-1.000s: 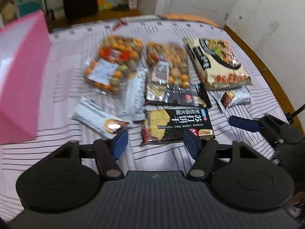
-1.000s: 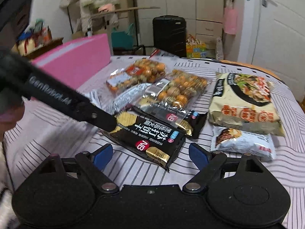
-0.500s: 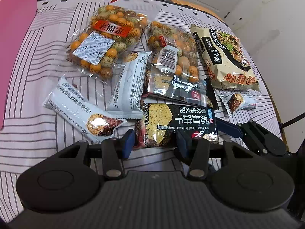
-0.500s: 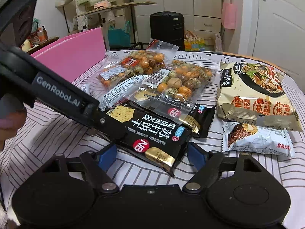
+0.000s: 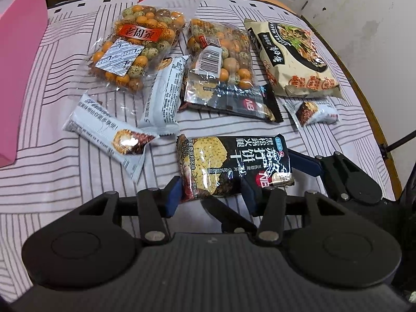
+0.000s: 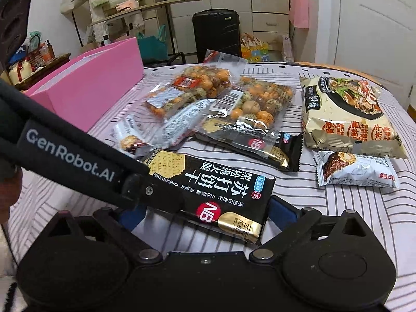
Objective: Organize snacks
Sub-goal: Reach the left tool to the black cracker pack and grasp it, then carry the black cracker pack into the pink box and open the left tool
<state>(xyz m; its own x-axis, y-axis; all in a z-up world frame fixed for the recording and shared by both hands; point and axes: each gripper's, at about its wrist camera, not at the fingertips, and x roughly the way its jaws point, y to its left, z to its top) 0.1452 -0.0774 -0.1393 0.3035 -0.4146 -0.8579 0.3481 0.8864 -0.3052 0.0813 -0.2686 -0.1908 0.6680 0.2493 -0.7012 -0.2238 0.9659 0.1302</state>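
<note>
My left claw [image 5: 210,195] sits narrow, pads pressing both long edges of the black cracker pack [image 5: 234,165], pack's near end between them. My right claw [image 6: 205,214] has just been opening, now wide, pads flanking the same pack's other end, not touching. Ahead: 2 white bars [image 5: 109,135], 2 nut bags [image 5: 135,46], noodle bag [image 5: 293,57]. Pink box [image 5: 18,72] far left.

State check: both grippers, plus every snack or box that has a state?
left gripper, shut on near cracker pack; jaws have just been closing
right gripper, open, jaws have just been opening; same pack between them, unpressed
near cracker pack, sealed, held at one end
second cracker pack, sealed, flat, partly under nut bag
noodle bag, sealed, flat
pink box, open-topped
</note>
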